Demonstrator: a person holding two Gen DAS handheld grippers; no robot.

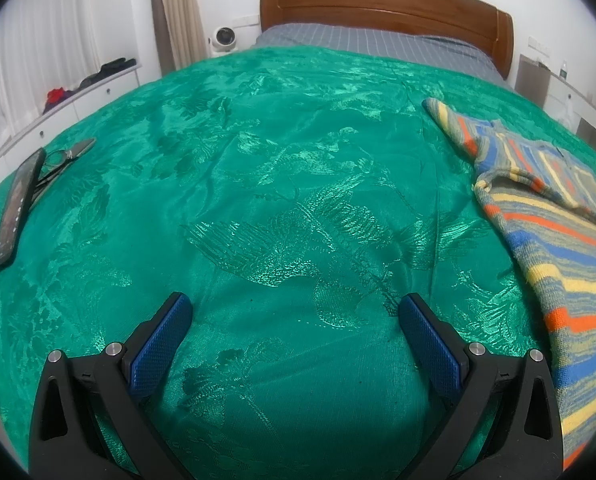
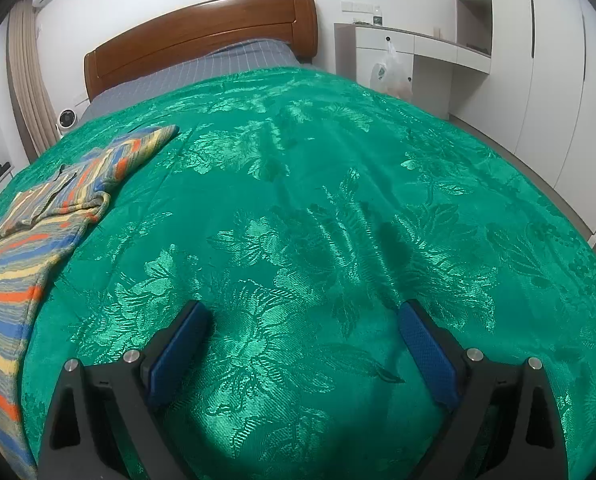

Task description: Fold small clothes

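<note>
Left gripper [image 1: 295, 306]: fingers spread wide, holding nothing, above the green bedspread [image 1: 257, 200].
Right gripper [image 2: 304, 312]: fingers spread wide, holding nothing, above the same bedspread.
Striped sweater [image 1: 558, 240]: lies flat on the bedspread, between the two grippers, one sleeve pointing toward the wooden headboard [image 1: 378, 4].
Phone [image 1: 17, 204]: at the bedspread's left edge, well apart from the sweater.

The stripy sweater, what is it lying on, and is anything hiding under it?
The stripy sweater lies on the green bedspread. Green cloth shows all around it. Whatever is under it is covered, so I cannot tell.
</note>
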